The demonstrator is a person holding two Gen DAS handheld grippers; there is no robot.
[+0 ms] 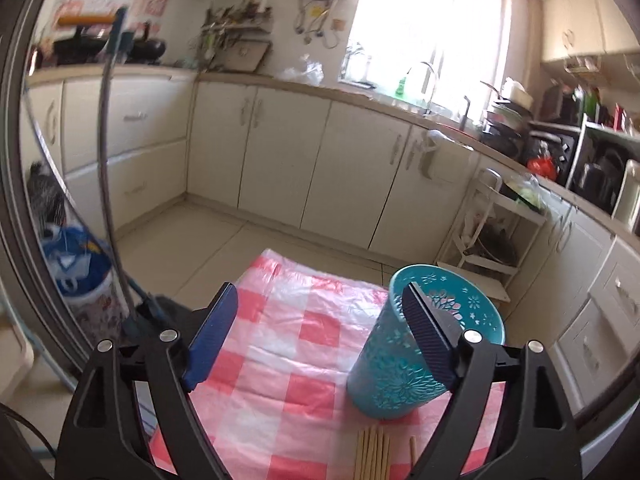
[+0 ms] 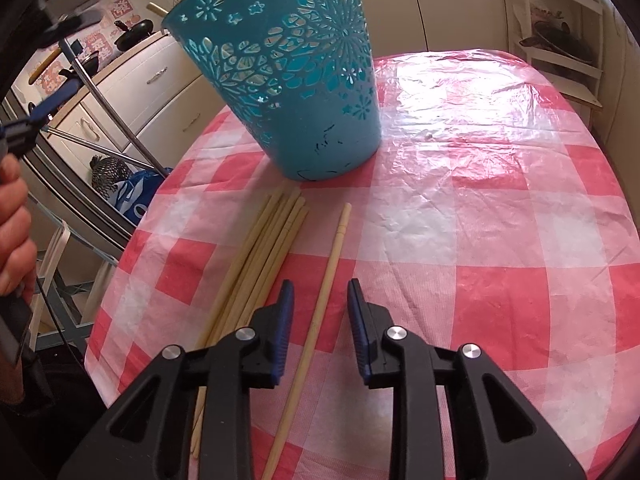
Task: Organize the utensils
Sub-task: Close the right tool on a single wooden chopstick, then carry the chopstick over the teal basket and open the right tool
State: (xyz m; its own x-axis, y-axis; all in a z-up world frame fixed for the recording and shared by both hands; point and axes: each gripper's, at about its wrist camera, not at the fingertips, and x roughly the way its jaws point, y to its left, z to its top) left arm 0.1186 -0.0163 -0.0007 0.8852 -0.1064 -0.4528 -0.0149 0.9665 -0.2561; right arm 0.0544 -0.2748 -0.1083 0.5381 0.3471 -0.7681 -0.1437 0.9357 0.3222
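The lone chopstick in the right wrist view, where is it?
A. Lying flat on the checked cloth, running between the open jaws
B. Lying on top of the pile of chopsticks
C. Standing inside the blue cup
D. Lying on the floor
A: the lone chopstick lies flat on the checked cloth, apart from the pile, between the right gripper's open jaws.

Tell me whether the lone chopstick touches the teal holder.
Apart. The right wrist view shows checked cloth between the lone chopstick tip and the teal holder base.
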